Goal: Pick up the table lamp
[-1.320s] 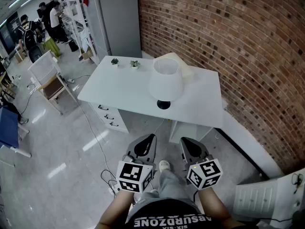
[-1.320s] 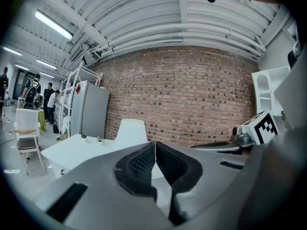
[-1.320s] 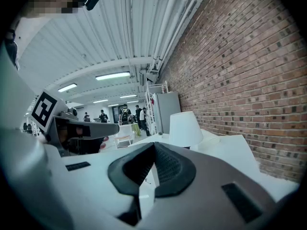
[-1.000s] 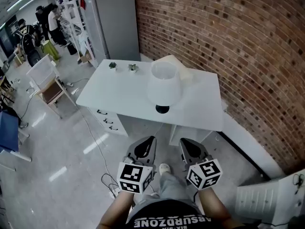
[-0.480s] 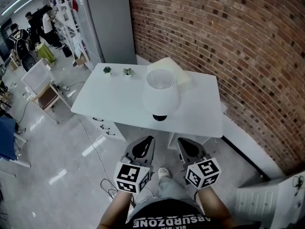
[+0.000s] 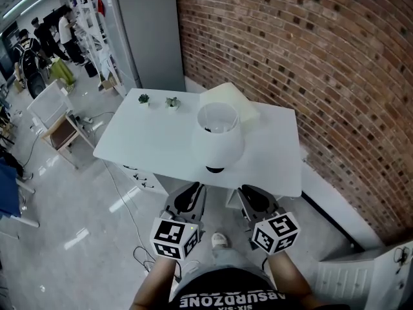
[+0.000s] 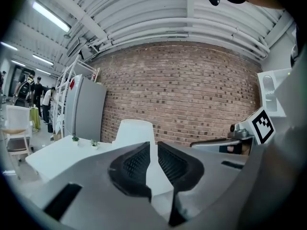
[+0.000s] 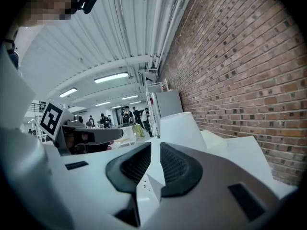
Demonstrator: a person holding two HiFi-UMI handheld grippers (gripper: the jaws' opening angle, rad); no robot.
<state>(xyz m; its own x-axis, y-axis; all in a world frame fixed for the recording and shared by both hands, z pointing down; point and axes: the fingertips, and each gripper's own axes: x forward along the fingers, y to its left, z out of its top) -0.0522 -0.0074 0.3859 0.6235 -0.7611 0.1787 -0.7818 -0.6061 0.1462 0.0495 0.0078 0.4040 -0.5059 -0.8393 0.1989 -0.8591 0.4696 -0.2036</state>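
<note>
A: Head view first: where does the table lamp (image 6: 218, 136) sit from the two tools?

B: Straight ahead, roughly between them. It stands upright on the white worktop (image 6: 148, 141), near the front edge. Its long axis is vertical, and the white shade flares downward over a dark base (image 6: 215, 169). Both tools are well short of it, out over the glossy floor (image 6: 77, 212).

A: Which is nearer?

B: I judge the left hand-held gripper (image 6: 188, 197) a shade closer in line with the base than the right hand-held gripper (image 6: 253, 200). It is nearly even.

A: And their jaws?

B: Released, but barely. Each pair has just been opening to a thin slit, with nothing between the pads. The lamp only shows through the gap, far off.

A: What else is on the surface?

B: Two tiny potted plants (image 6: 143, 99) stand near the far left corner. A pale cream slab (image 6: 229, 97) lies just behind the shade. It may be a box, but it is too plain to tell.

A: The room?

B: A brick wall (image 6: 297, 57) runs along the right. A grey cabinet (image 6: 147, 31) stands beyond the worktop, and people (image 6: 64, 26) stand far off at the left.
</note>
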